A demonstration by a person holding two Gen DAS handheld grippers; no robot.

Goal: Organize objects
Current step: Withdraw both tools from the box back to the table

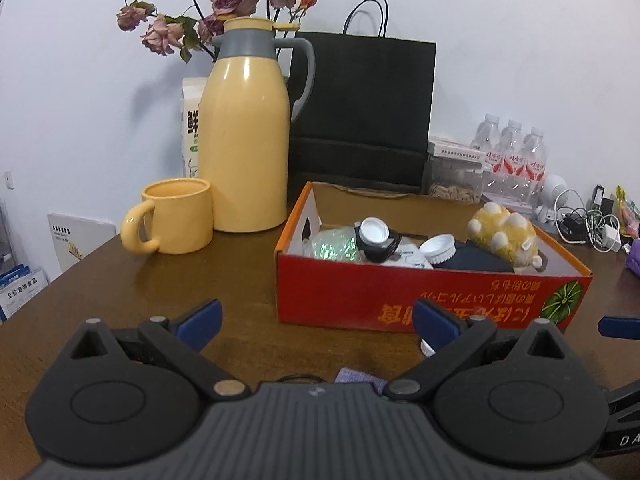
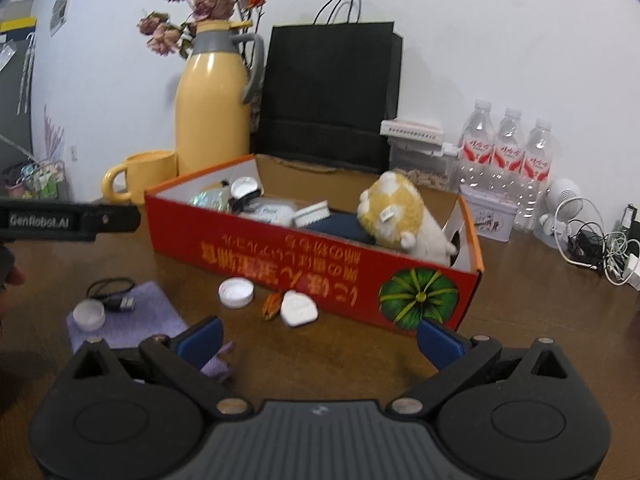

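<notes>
Both grippers spread wide and empty: left gripper [image 1: 318, 322], right gripper [image 2: 318, 338]. Red box [image 2: 280, 256] sits mid-table, already partly filled. Loose items lie on the table in front of it, largest first:
- purple cloth [image 2: 136, 320]: soft, limp, light; pinch an edge or bunched fold, clear what's on it first.
- black USB cable [image 2: 110, 294]: floppy; grab the coil, not the plug.
- white cap [image 2: 236, 292]: rigid, light, probably slick; grip across the rim.
- white flat piece [image 2: 298, 308], small orange item [image 2: 271, 306]: low profile, likely to skid.
</notes>
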